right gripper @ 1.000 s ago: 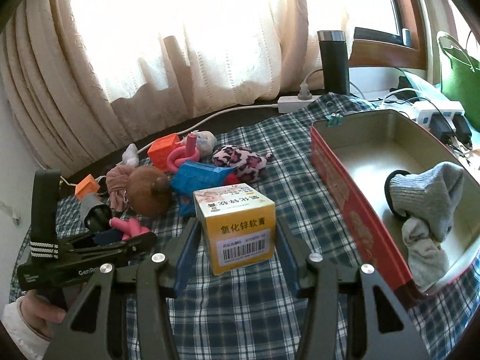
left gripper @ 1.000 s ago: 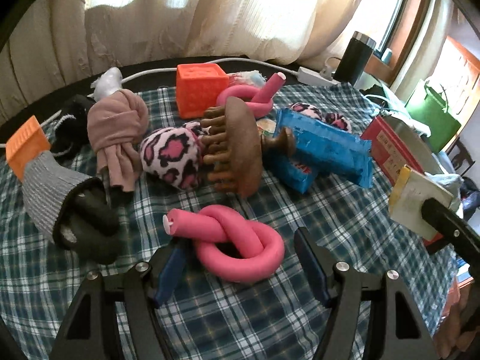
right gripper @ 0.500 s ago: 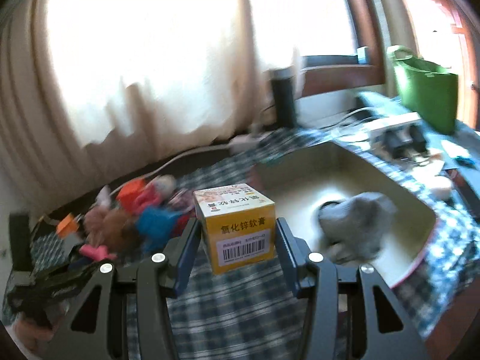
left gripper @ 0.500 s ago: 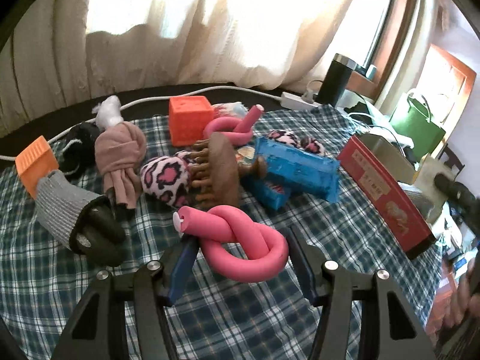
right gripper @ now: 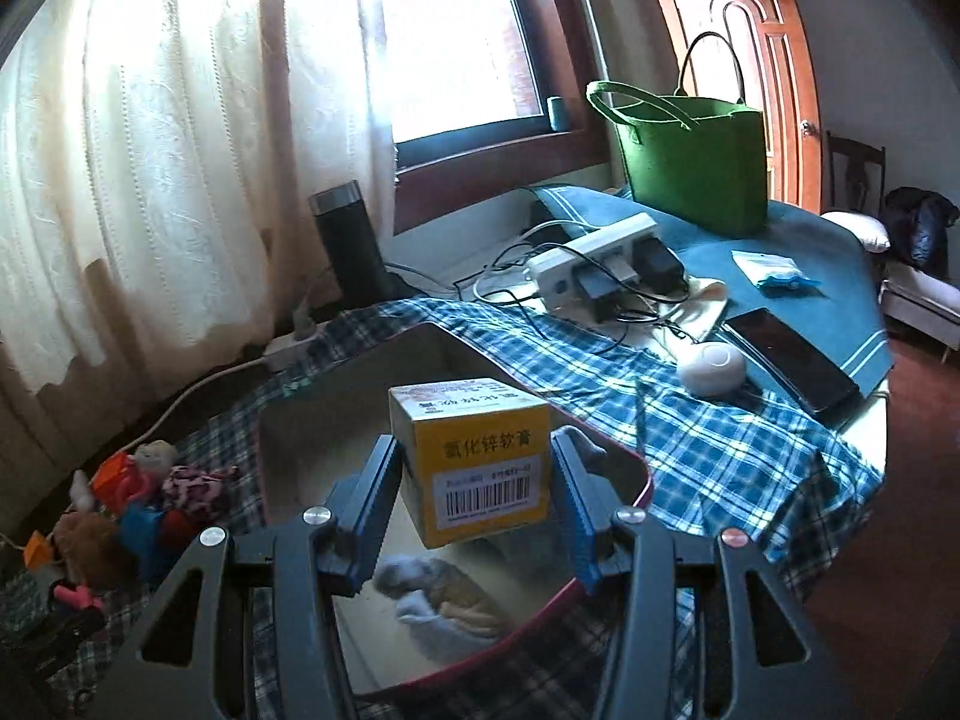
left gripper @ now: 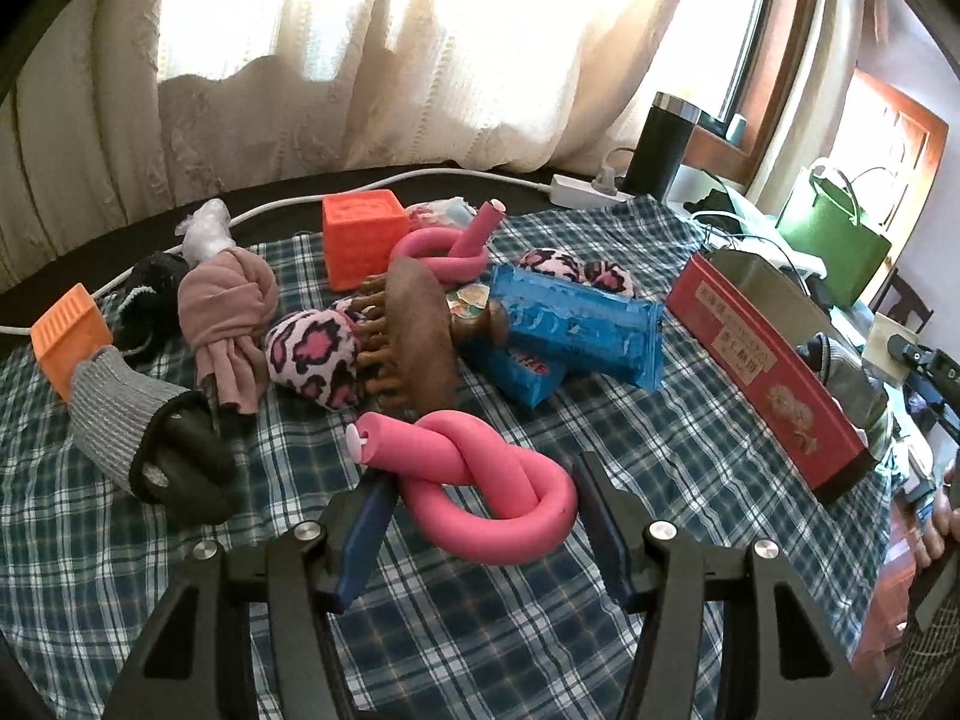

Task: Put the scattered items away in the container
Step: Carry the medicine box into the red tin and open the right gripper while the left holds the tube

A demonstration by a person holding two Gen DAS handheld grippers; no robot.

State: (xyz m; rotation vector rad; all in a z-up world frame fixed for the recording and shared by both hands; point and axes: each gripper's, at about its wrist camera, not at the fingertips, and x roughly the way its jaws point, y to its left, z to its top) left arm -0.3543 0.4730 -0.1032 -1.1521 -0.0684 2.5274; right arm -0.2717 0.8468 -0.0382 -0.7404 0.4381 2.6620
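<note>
tin (right gripper: pixel 630 501): grey sock (right gripper: pixel 420 585) inside | right tool (right gripper: pixel 477 498): yellow box (right gripper: pixel 480 462) above tin

We are in a lived-in room of a home. Cream lace curtains (right gripper: pixel 180 180) hang before a wood-framed window (right gripper: pixel 480 60), and a panelled wooden door (right gripper: pixel 744 48) stands in the far corner with a chair (right gripper: pixel 855 171) beside it. The counter wears a checked cloth (left gripper: pixel 480 630) strewn with socks, foam hair curlers and toy blocks. We also see a green felt tote bag (right gripper: pixel 696 162), a power strip (right gripper: pixel 594 264) loaded with chargers, a phone (right gripper: pixel 792 360) and a dark travel flask (right gripper: pixel 351 240), all everyday household belongings.
</note>
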